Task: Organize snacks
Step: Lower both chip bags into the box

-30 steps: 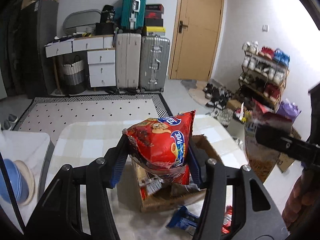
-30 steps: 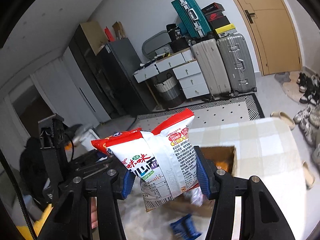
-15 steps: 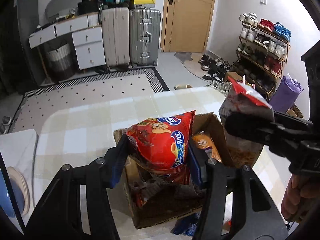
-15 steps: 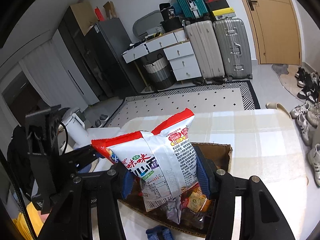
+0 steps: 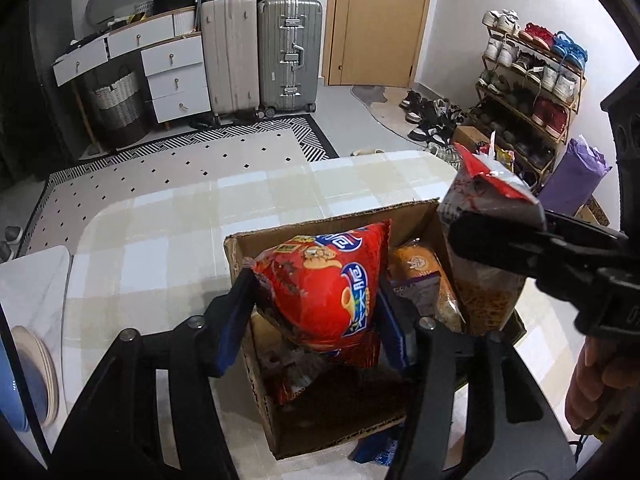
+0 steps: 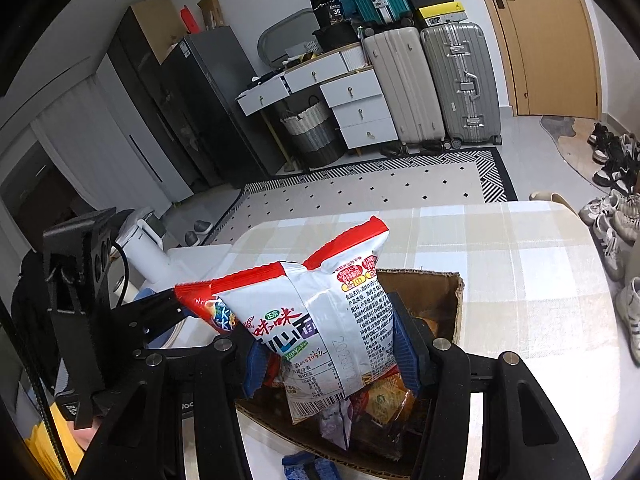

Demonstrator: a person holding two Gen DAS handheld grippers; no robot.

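Observation:
My left gripper (image 5: 316,316) is shut on a red snack bag (image 5: 324,288) and holds it over the open cardboard box (image 5: 320,224) on the checked table. My right gripper (image 6: 332,340) is shut on a white and red noodle bag (image 6: 320,312), also over the box (image 6: 444,284); that bag shows in the left wrist view (image 5: 480,240) at the box's right side. Inside the box lie an orange packet (image 5: 420,276) and other wrapped snacks (image 6: 384,400).
A blue packet (image 6: 304,468) lies on the table by the box's near edge. Plates (image 5: 32,372) stand at the left. The checked table (image 6: 520,280) stretches beyond the box. Suitcases, drawers and a shoe rack stand across the room.
Both grippers have moved forward and down with their bags, from above the table to over the box's opening. Both bags sit lower and closer to the box's contents.

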